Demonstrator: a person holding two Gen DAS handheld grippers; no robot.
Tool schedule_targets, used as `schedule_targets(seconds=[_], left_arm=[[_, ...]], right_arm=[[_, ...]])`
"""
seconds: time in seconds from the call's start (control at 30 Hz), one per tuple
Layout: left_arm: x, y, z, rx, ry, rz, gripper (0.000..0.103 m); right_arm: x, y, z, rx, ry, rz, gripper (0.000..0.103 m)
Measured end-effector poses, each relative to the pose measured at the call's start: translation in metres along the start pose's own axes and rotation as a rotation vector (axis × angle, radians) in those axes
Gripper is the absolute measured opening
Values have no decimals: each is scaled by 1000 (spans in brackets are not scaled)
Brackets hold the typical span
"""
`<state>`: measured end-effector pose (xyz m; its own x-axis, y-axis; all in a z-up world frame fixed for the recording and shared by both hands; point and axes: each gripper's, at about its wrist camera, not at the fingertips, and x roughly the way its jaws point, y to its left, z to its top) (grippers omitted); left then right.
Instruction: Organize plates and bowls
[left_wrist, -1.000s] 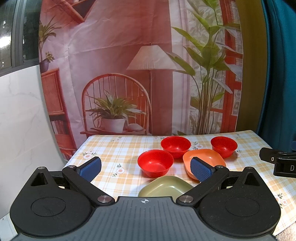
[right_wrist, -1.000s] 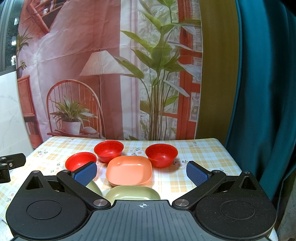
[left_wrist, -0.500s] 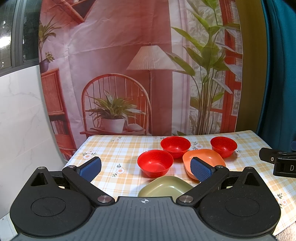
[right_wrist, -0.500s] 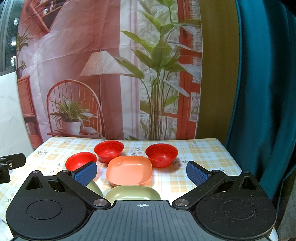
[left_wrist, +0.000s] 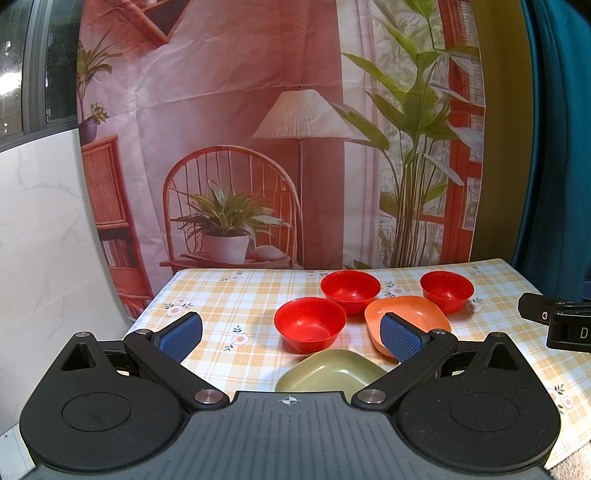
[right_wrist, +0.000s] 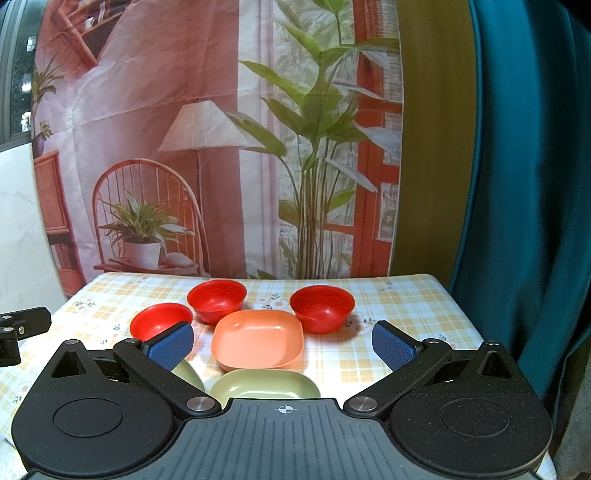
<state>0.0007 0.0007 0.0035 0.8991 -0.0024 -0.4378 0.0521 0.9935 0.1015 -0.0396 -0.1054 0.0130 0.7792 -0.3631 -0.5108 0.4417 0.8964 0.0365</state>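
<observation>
Three red bowls stand on the checked tablecloth: a near-left bowl (left_wrist: 309, 324) (right_wrist: 159, 320), a middle one (left_wrist: 350, 291) (right_wrist: 216, 300) and a right one (left_wrist: 447, 291) (right_wrist: 322, 307). An orange square plate (left_wrist: 410, 317) (right_wrist: 258, 338) lies between them. An olive-green plate (left_wrist: 328, 373) (right_wrist: 265, 384) lies nearest; the right wrist view shows a second green dish's edge (right_wrist: 188, 374) beside it. My left gripper (left_wrist: 291, 334) is open and empty above the near table edge. My right gripper (right_wrist: 282, 345) is open and empty, short of the plates.
The tablecloth-covered table (left_wrist: 229, 295) ends against a printed backdrop (left_wrist: 258, 147). A teal curtain (right_wrist: 524, 184) hangs on the right and a white marble wall (left_wrist: 37, 240) stands on the left. Each gripper's black body shows in the other's view, right (left_wrist: 554, 325) and left (right_wrist: 18, 328).
</observation>
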Motion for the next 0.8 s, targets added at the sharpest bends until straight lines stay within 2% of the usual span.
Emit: schedule_targets(seconds=[0.47,0.67,0.8], left_arm=[[0,1,-1,-5,-3,6,103],[9,0,-1,10,11,33,103],[17,1,1,8,2,45,103]], right_arm=[[3,0,1,1,1,3,103],[6,-4,-1,18,-20,42,103],[13,-10,0,-4,-30,36,103]])
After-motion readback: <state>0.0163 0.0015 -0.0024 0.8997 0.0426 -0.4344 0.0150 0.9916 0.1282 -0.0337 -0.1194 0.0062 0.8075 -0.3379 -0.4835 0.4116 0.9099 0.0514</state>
